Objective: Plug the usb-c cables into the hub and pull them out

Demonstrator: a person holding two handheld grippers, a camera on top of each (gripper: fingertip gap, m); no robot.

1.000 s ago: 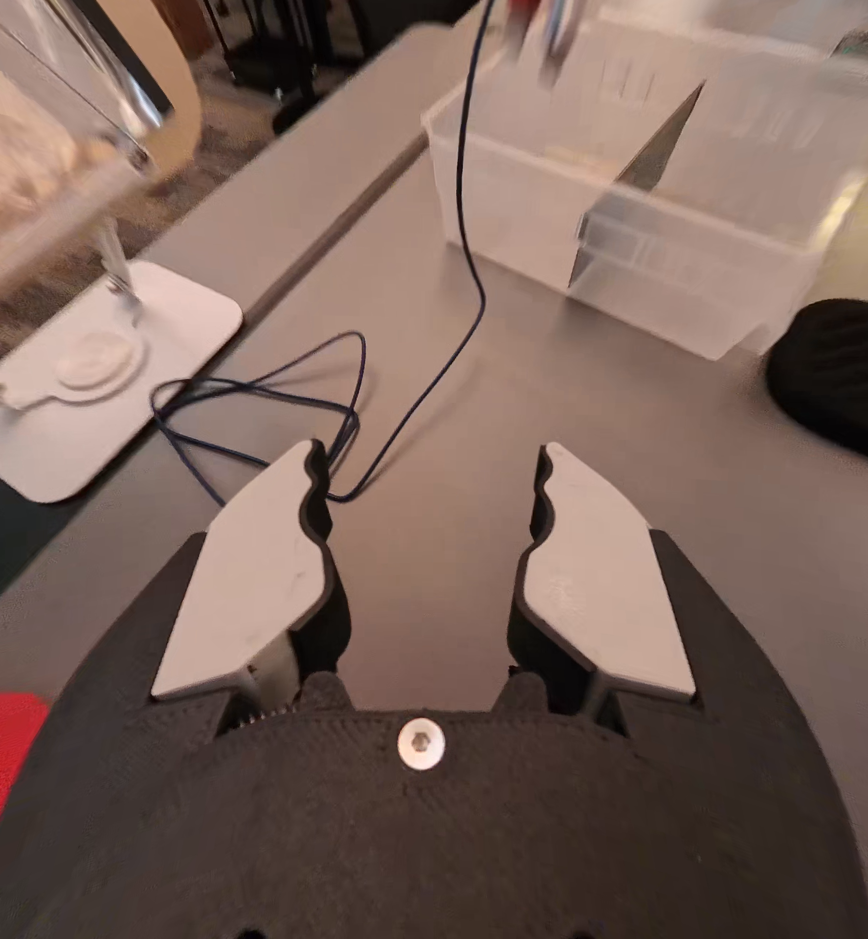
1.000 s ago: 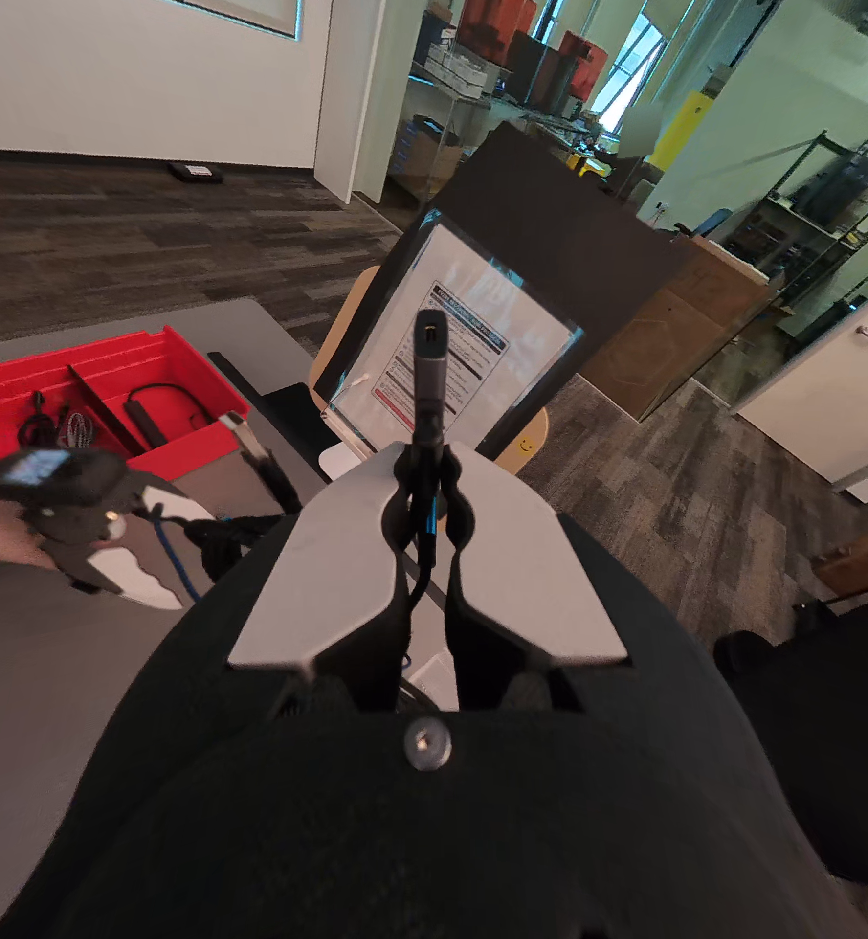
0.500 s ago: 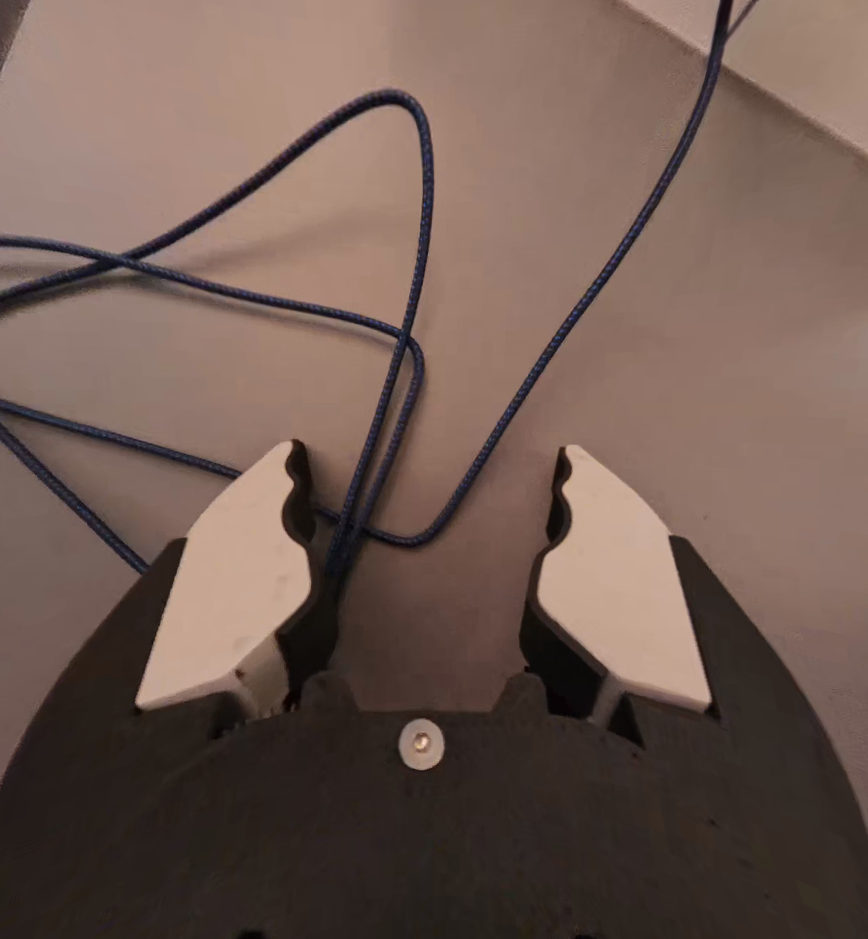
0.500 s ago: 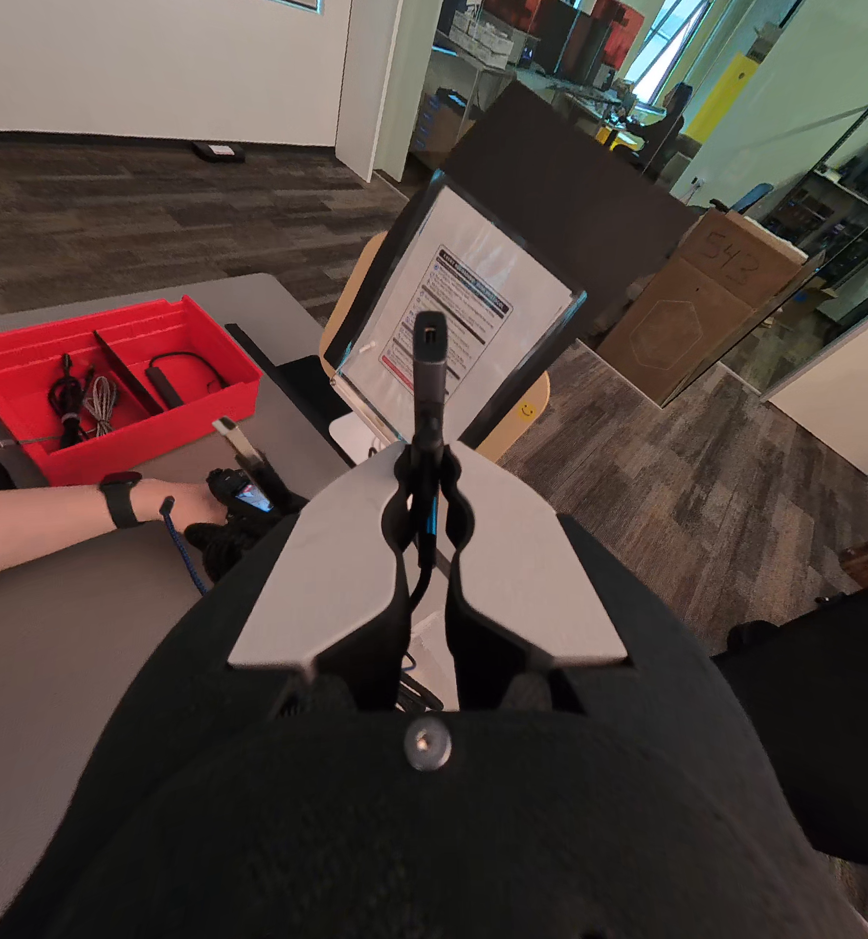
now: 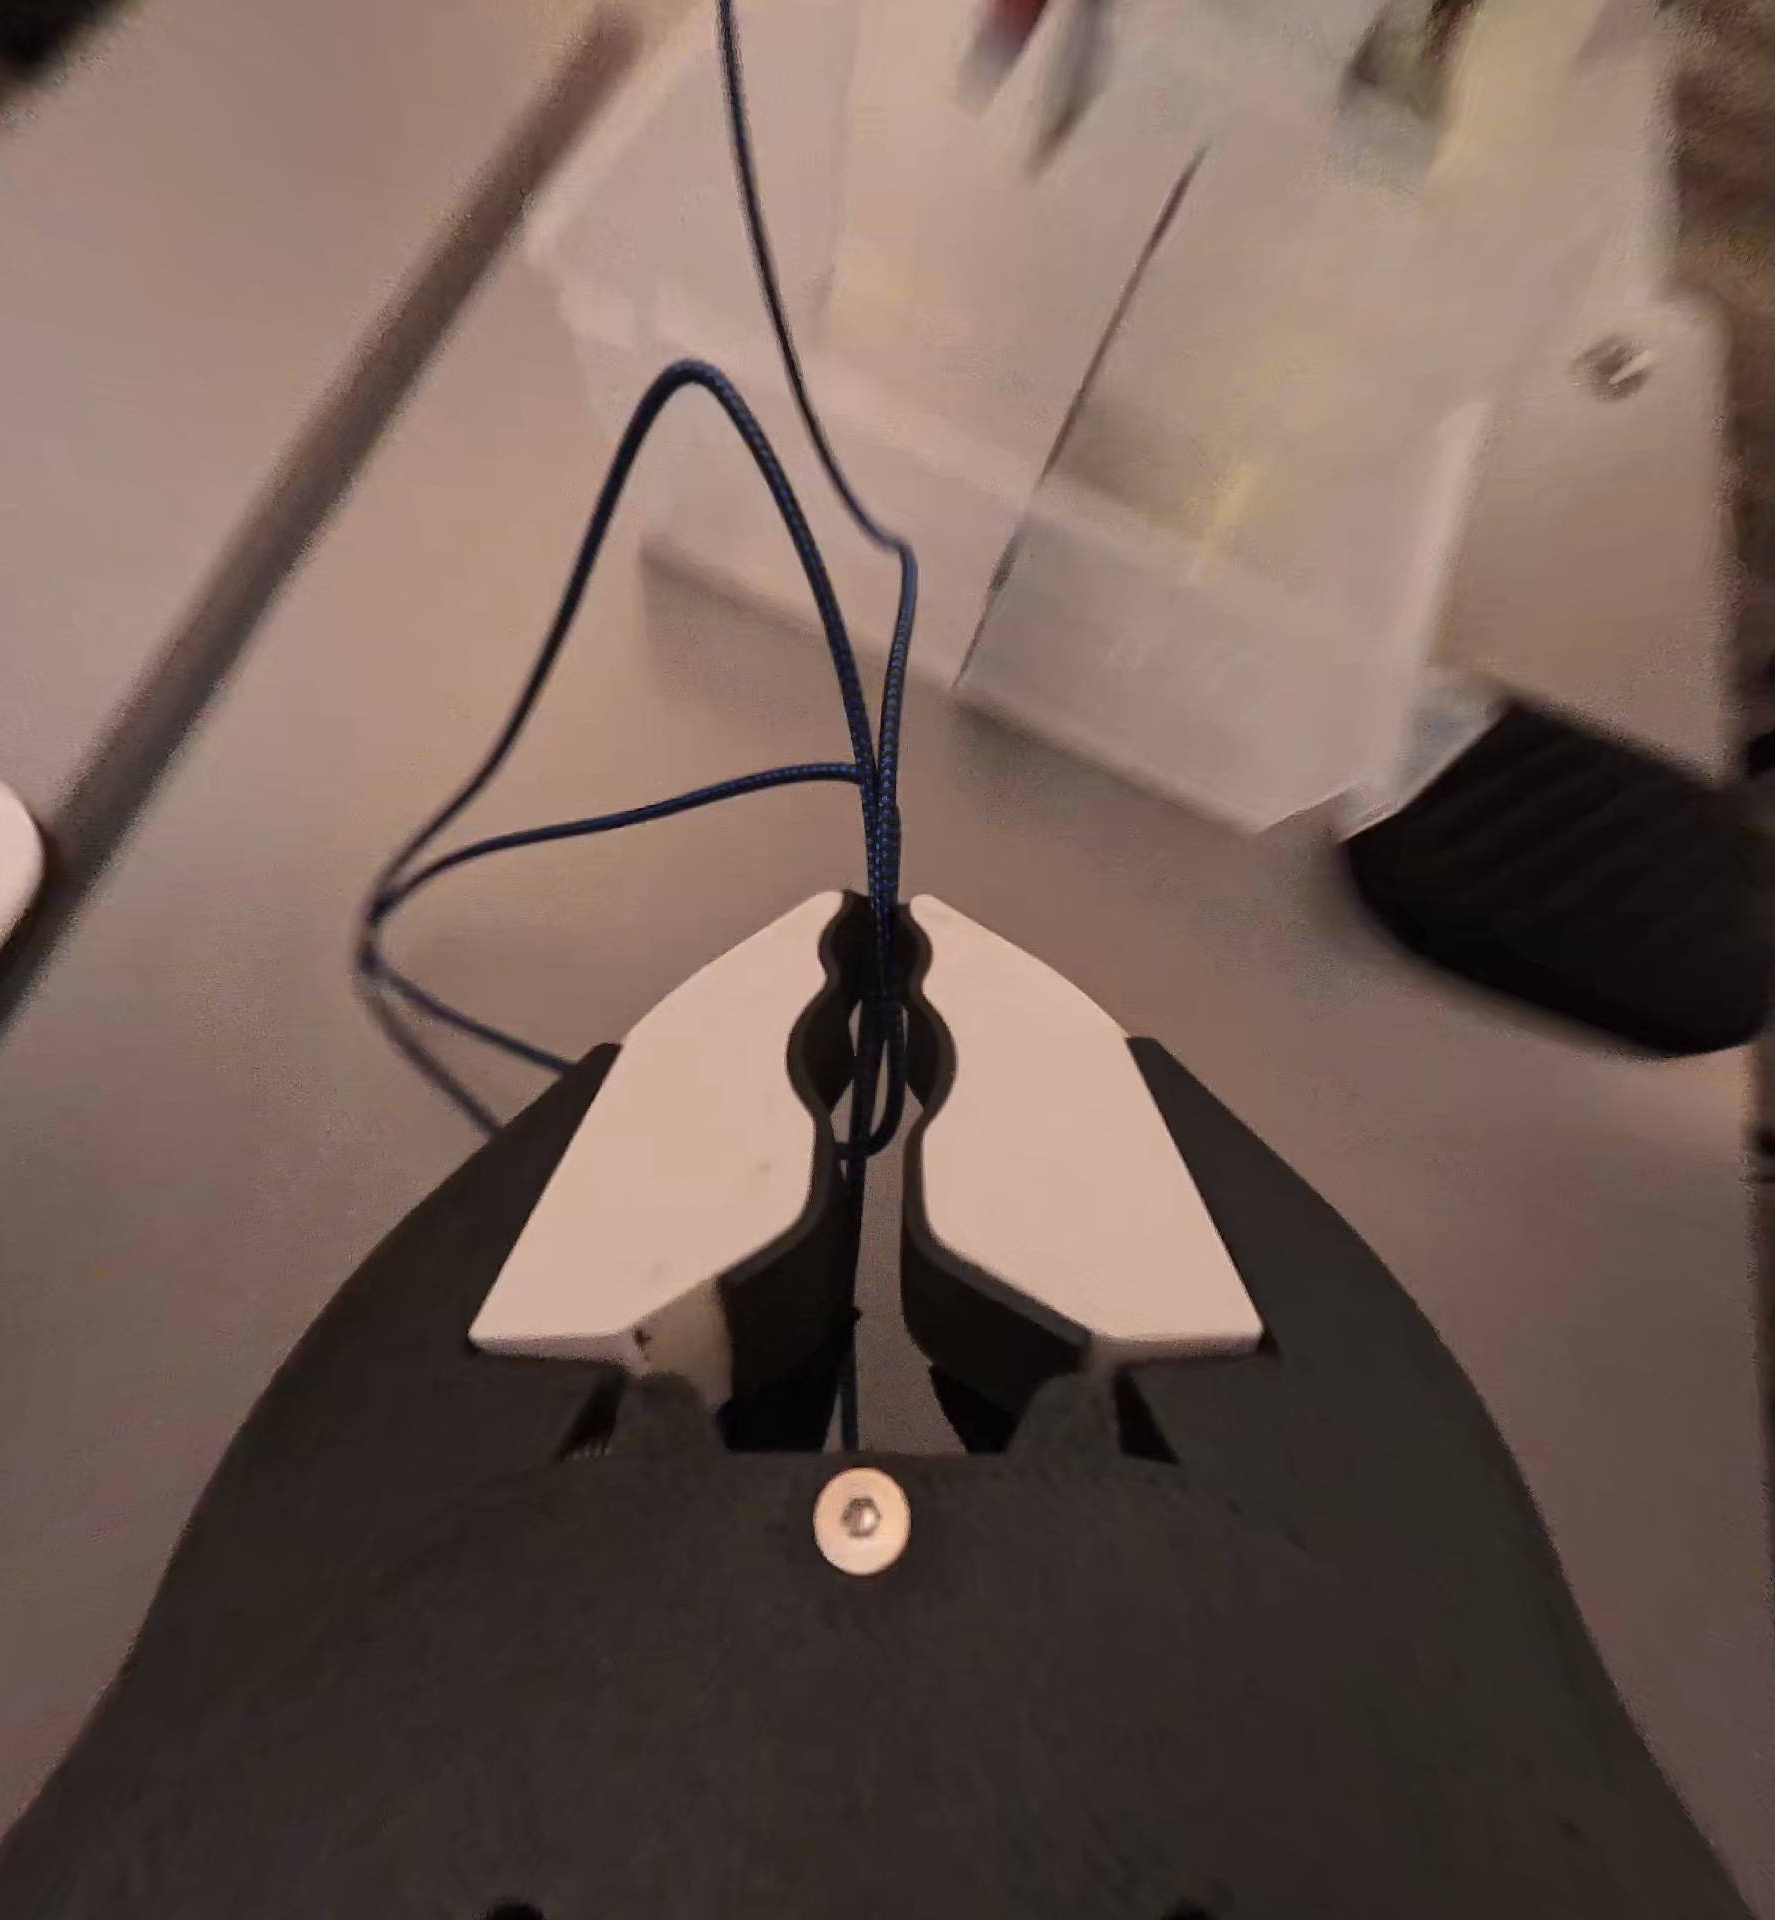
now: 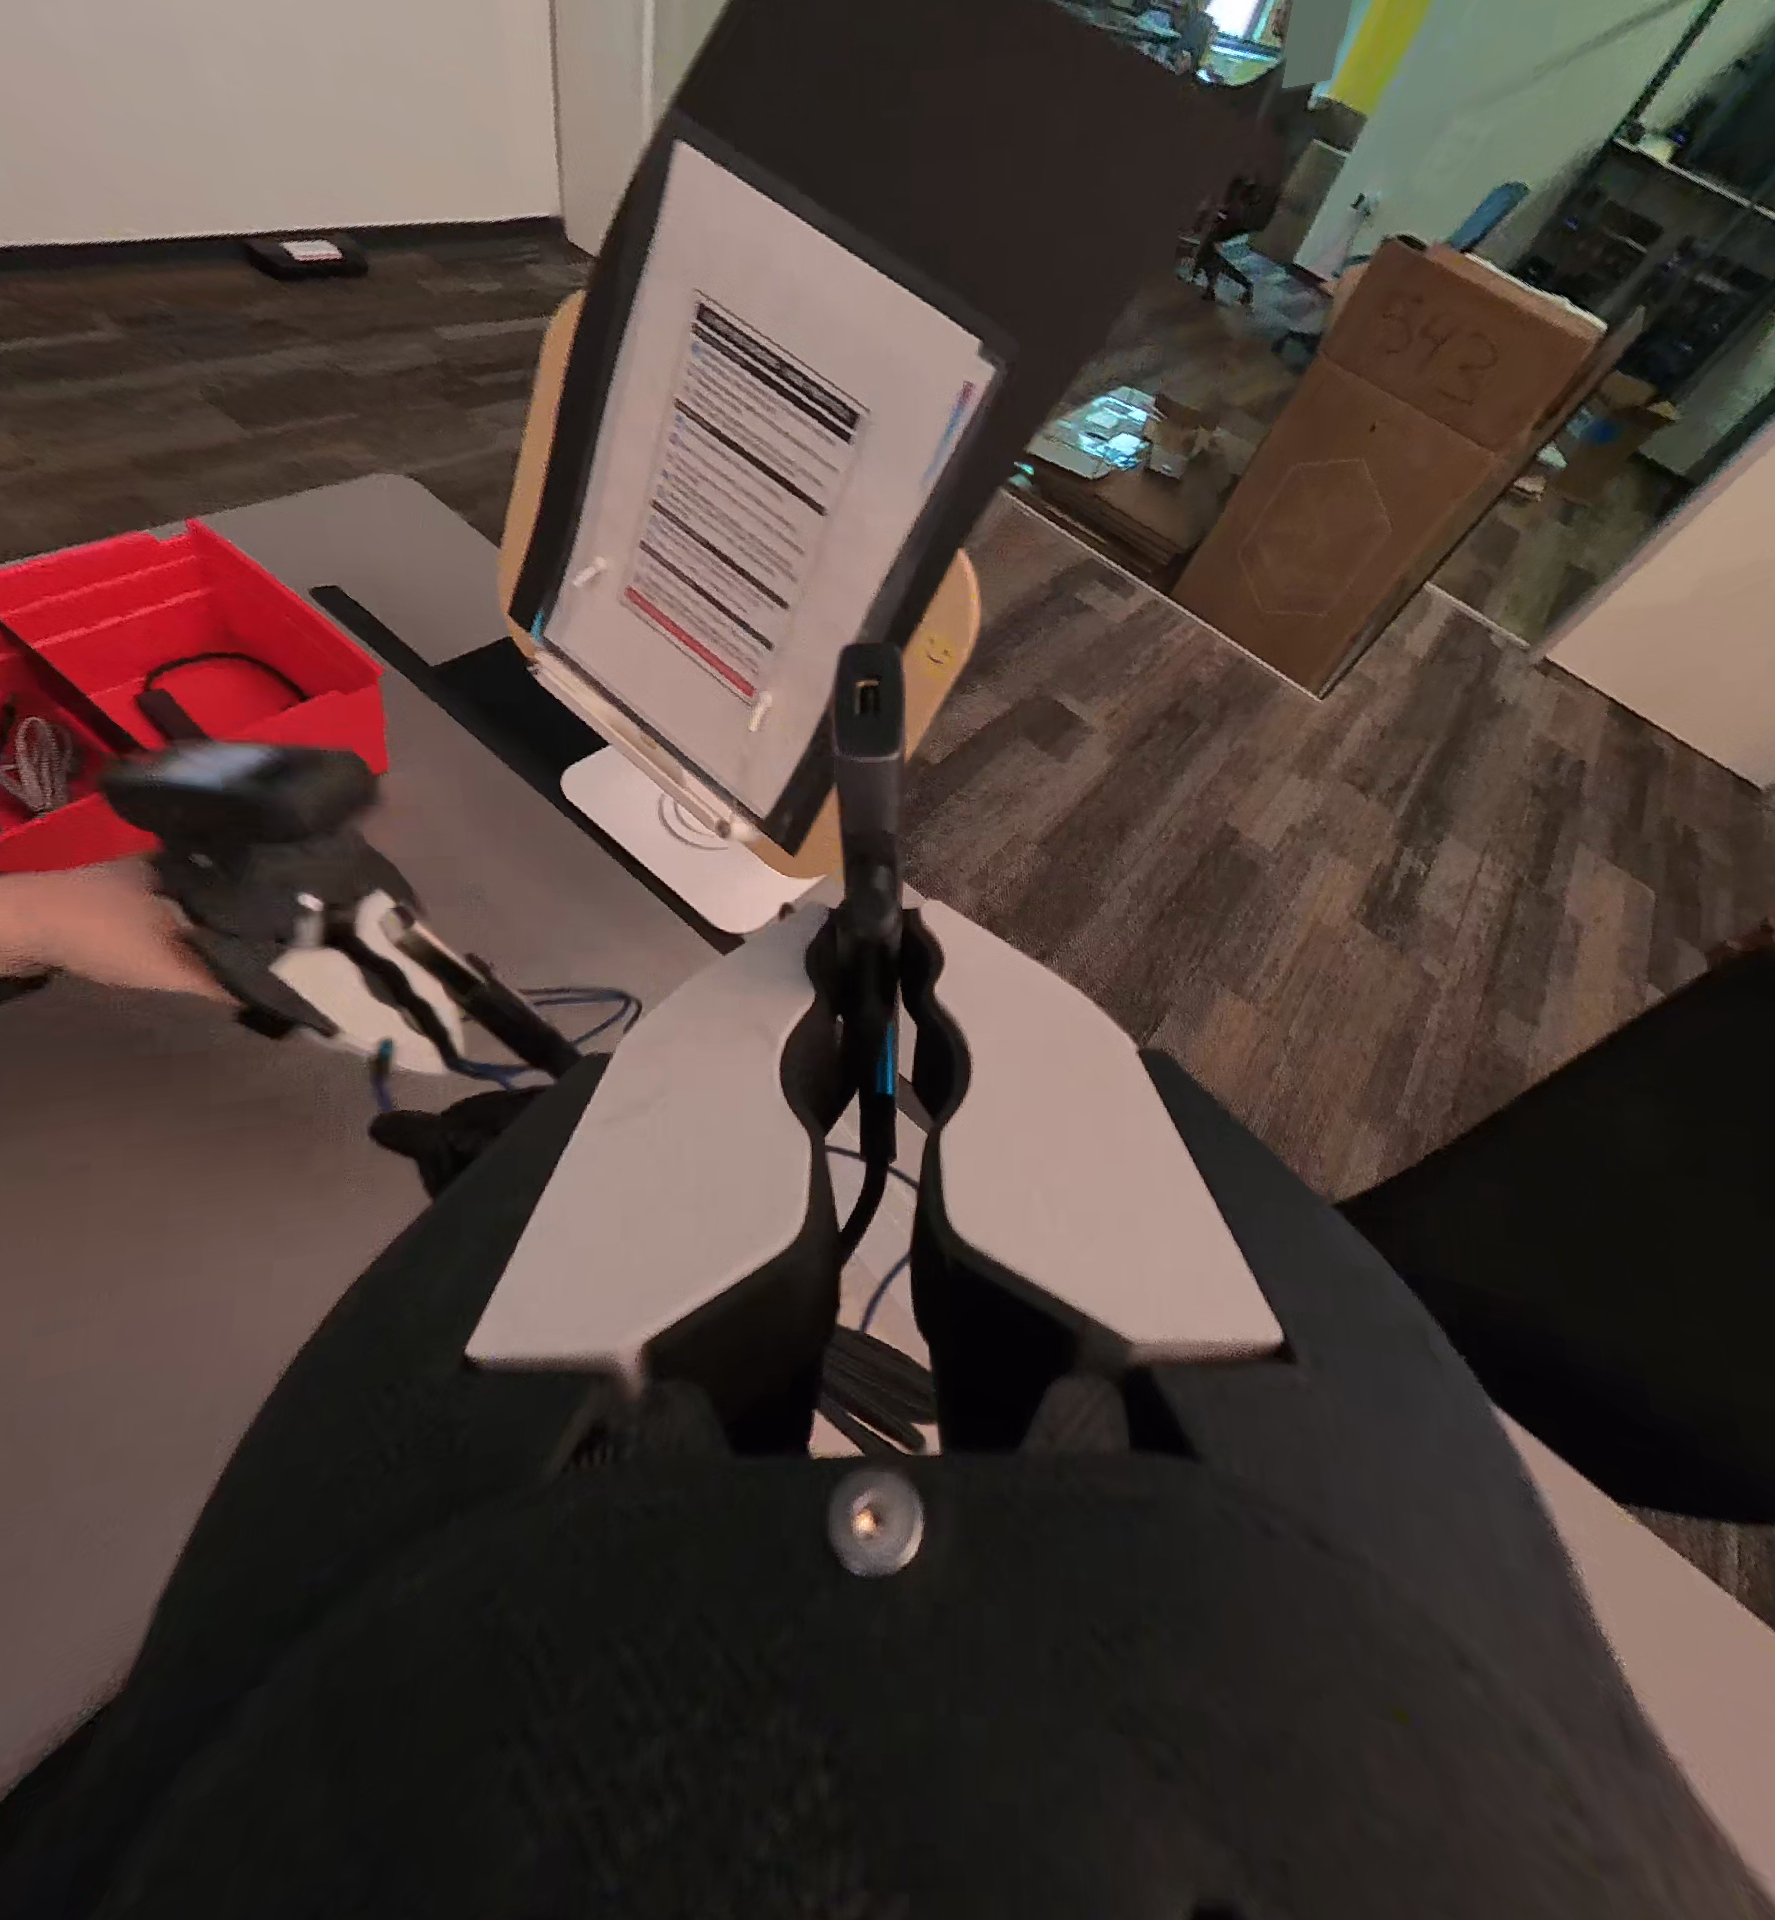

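Observation:
My left gripper (image 5: 878,909) is shut on several strands of the blue braided usb-c cable (image 5: 592,582), lifted above the grey table (image 5: 187,1143); the loops hang off its tips. My right gripper (image 6: 870,920) is shut on the dark grey hub (image 6: 867,748), which stands upright out of the jaws with a port at its top end. A blue plug and a dark cable run down between its fingers. The left gripper also shows blurred in the right wrist view (image 6: 374,956), low over the table, with blue cable (image 6: 582,1008) beside it.
A clear plastic bin (image 5: 1226,499) stands ahead of the left gripper, with a black rounded object (image 5: 1558,883) to its right. A red tray (image 6: 135,665) holds cables at the left. A sign holder with a printed page (image 6: 758,499) stands at the table edge. A person's hand (image 6: 41,945) holds the left gripper.
My left gripper has closed on the blue cable strands and lifted them off the table. The right gripper keeps hold of the hub and has swung slightly.

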